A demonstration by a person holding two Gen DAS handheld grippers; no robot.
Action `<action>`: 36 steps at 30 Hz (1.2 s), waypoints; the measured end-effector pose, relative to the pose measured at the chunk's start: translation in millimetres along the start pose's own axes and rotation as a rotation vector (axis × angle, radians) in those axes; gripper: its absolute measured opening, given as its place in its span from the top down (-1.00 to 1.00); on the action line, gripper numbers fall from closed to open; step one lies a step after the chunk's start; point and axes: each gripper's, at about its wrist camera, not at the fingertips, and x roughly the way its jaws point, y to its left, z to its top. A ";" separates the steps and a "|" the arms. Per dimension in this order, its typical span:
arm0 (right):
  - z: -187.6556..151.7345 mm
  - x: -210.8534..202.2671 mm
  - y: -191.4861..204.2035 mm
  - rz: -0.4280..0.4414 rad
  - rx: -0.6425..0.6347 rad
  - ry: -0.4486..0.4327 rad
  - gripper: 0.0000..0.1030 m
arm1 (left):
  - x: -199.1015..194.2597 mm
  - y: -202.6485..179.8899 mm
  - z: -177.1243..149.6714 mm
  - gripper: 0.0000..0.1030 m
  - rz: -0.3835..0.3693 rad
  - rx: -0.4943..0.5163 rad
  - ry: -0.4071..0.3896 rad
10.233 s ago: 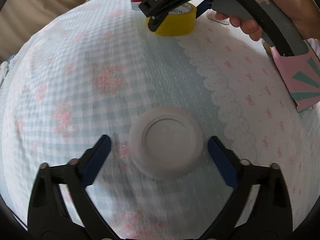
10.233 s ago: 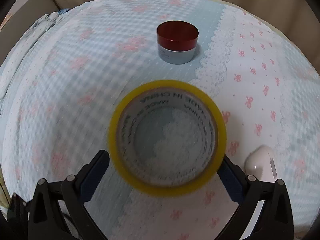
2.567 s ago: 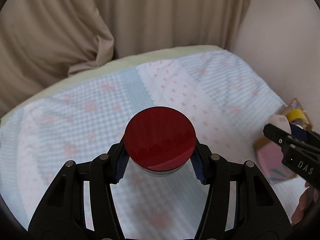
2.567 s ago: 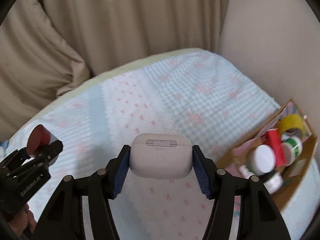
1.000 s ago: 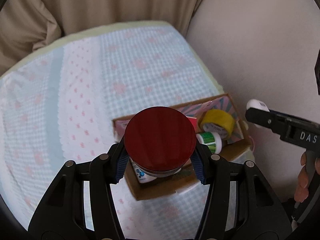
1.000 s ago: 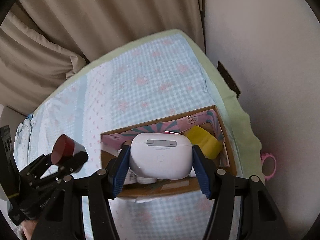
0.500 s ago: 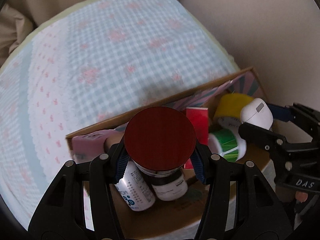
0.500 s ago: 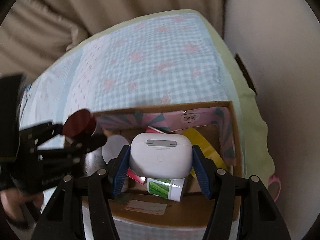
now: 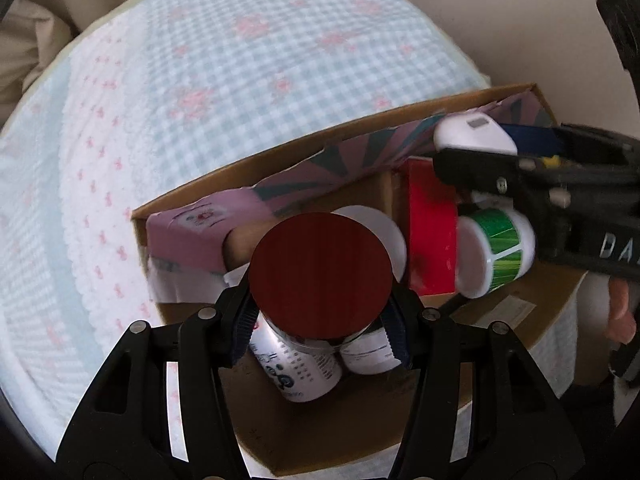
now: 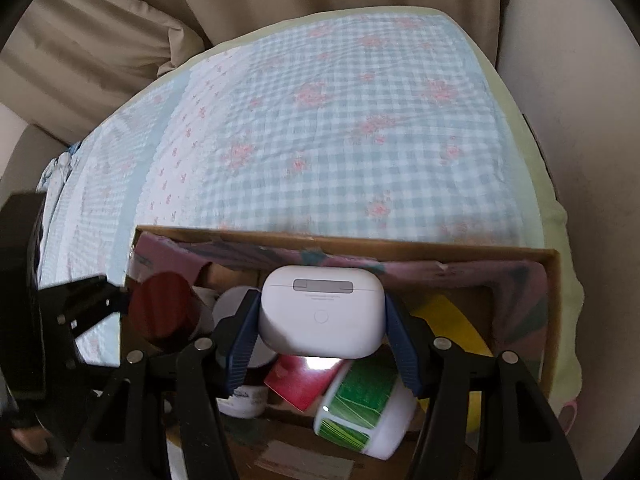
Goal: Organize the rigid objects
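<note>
Left wrist view: half a second ago my left gripper [image 9: 320, 316] had the red-lidded jar [image 9: 320, 276] clamped above the cardboard box [image 9: 344, 432]. Now the view sits closer in over the box, and my jaws have just been opening. The jar is between the blue pads [image 9: 245, 316], with the left pad just off the lid edge, so the grip looks let go. The jar is over a white printed bottle [image 9: 300, 372] and a white tub [image 9: 372, 354] lying in the box. A red block [image 9: 430, 236] and a green-labelled roll [image 9: 500, 250] lie further right in the box. My right gripper [image 9: 476, 148] has come in over the box's far right corner, carrying the white earbud case [image 9: 472, 136]. A bit of a hand [image 9: 620, 308] shows at the right edge.

Right wrist view: compared with half a second ago, the box fills more of the view and the checked bedspread [image 10: 340, 140] less. My right gripper [image 10: 320, 344] is clenched on the earbud case [image 10: 320, 312], pads pressed to both its sides, same width as earlier. The case hangs over the box interior, above the red block [image 10: 304, 384] and the green roll [image 10: 360, 404]. Yellow tape [image 10: 452, 320] lies at the right in the box. My left gripper [image 10: 120, 304] with the jar [image 10: 164, 316] sits at the left.
</note>
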 end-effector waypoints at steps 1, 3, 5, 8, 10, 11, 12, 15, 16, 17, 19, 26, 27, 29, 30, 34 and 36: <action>1.5 1.5 -0.8 0.007 0.016 0.007 -0.13 | -3.4 -1.0 -0.4 -0.77 0.011 0.004 -0.010; 3.8 3.6 -4.2 0.021 0.063 0.012 -0.72 | -10.5 -1.6 -1.9 -1.00 0.001 0.010 -0.039; 5.1 1.7 -6.6 0.014 0.084 -0.007 -1.00 | -14.3 -0.9 -3.4 -1.00 -0.006 0.008 -0.038; 4.8 0.1 -5.1 -0.103 0.061 0.034 -1.00 | -18.3 1.2 -9.6 -1.00 0.000 0.011 -0.030; 3.9 -0.6 -3.2 -0.151 0.047 0.067 -1.00 | -22.0 2.5 -13.8 -1.00 0.000 0.014 -0.027; 2.3 -2.6 -3.7 -0.141 0.056 0.067 -1.00 | -24.0 3.3 -16.1 -1.00 0.001 0.014 -0.029; 0.6 -5.3 -4.5 -0.122 0.072 0.063 -1.00 | -27.5 3.5 -16.6 -1.00 0.002 0.013 -0.031; -3.2 -13.6 -3.3 -0.105 0.091 0.055 -1.00 | -37.8 7.3 -19.0 -1.00 0.002 -0.004 -0.045; -3.8 -18.0 -1.8 -0.112 0.093 0.047 -1.00 | -42.0 8.5 -19.8 -1.00 0.000 -0.011 -0.051; -4.5 -22.2 0.7 -0.113 0.098 0.038 -1.00 | -46.2 10.1 -20.7 -1.00 -0.001 -0.018 -0.058; -6.5 -29.1 2.1 -0.103 0.116 0.022 -1.00 | -56.8 13.2 -23.0 -1.00 0.000 -0.025 -0.079; -8.7 -66.7 21.7 -0.129 0.118 -0.026 -1.00 | -107.2 22.0 -36.0 -1.00 -0.006 -0.049 -0.159; -9.2 -75.7 27.8 -0.137 0.109 -0.037 -1.00 | -117.8 24.3 -38.4 -1.00 -0.007 -0.057 -0.172; -9.8 -94.5 41.6 -0.152 0.094 -0.057 -1.00 | -142.0 29.8 -43.3 -1.00 -0.008 -0.076 -0.197; -10.0 -105.1 49.4 -0.157 0.088 -0.068 -1.00 | -161.2 34.7 -47.3 -1.00 -0.010 -0.087 -0.221; -12.0 -165.0 88.4 -0.164 0.071 -0.139 -1.00 | -225.2 52.2 -59.9 -1.00 0.010 -0.129 -0.298; -13.3 -193.5 110.9 -0.175 0.048 -0.180 -1.00 | -264.6 65.3 -68.7 -1.00 0.008 -0.160 -0.356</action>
